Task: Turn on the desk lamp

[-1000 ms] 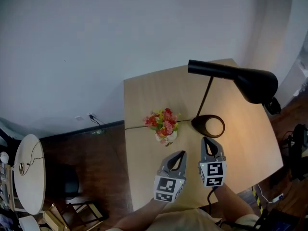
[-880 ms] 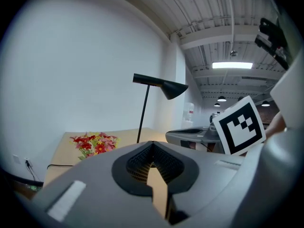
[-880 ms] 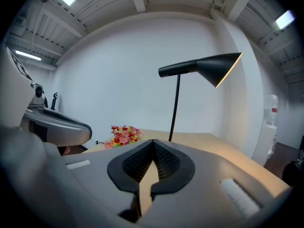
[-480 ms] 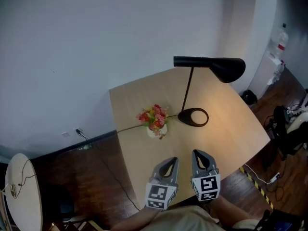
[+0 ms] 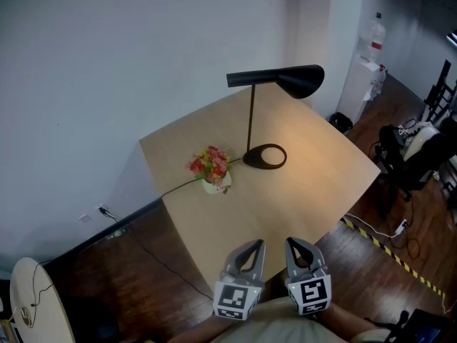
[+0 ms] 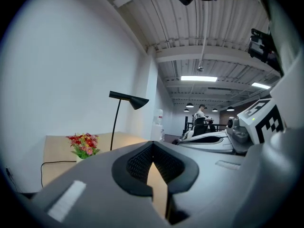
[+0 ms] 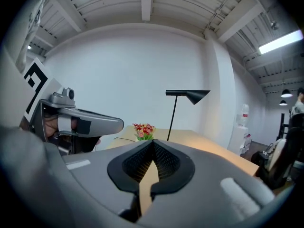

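Note:
A black desk lamp [image 5: 250,116] stands on the wooden table [image 5: 314,184], its ring base [image 5: 265,156] beside a small pot of red and yellow flowers [image 5: 211,166]. A warm glow lies on the tabletop under the shade [image 5: 300,81]. Both grippers hover side by side off the table's near edge, far from the lamp. My left gripper [image 5: 254,243] is shut on nothing, and so is my right gripper [image 5: 291,241]. In the left gripper view the lamp [image 6: 128,99] rises behind the shut left gripper [image 6: 152,146]. The right gripper view shows the lamp [image 7: 187,95] beyond the right gripper [image 7: 153,144].
A black cable [image 5: 164,191] runs from the lamp off the table's left edge toward a wall socket. A water dispenser [image 5: 364,70] stands at the back right, a chair with clothes [image 5: 410,152] at the right. Striped tape [image 5: 385,252] crosses the dark floor.
Both grippers have drawn back from beside the lamp base to beyond the table's near edge. The whole view has pulled away, so lamp and table look smaller and farther.

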